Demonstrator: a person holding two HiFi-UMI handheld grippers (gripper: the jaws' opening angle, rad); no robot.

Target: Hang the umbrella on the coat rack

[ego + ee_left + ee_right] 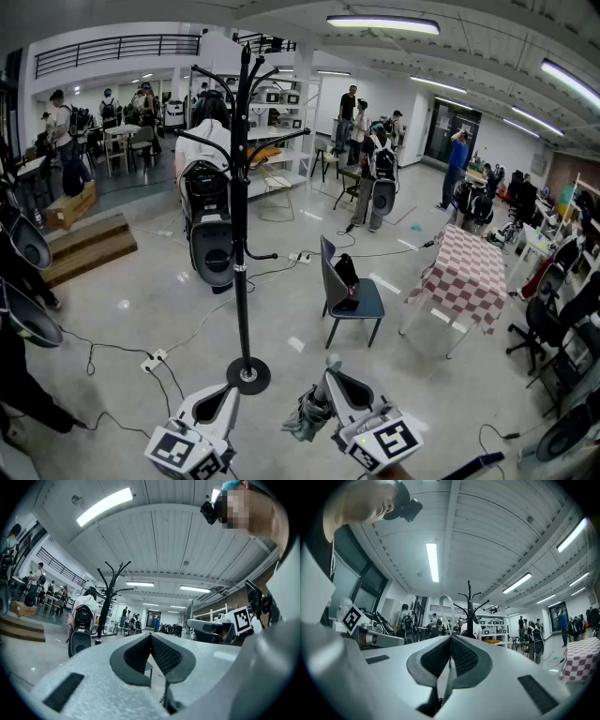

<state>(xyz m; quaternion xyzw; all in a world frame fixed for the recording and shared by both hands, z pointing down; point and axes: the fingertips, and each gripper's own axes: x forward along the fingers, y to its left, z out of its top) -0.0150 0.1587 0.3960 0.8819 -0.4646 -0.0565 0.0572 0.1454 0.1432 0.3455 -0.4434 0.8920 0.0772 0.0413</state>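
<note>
Head view: holding the umbrella (305,419) by its strap (442,609), pinched in right gripper (330,375) jaws. Left gripper (223,396) jaws pressed together, empty. Not hung yet on coat rack (242,187) ahead of jaws.

Rack (242,187) black all over. Umbrella (305,419) dull grey-green, maybe plain grey, view is dim; its strap (444,603) white. Left gripper (223,392) and right gripper (330,377): white-grey shells, black ribbed pads (465,656), cubes (394,439) with black-and-white square markers. Chair (354,298) dark blue-grey. Tablecloth (469,272) red-and-white check. Floor (169,300) pale glossy grey. Box (67,208) brown.
</note>
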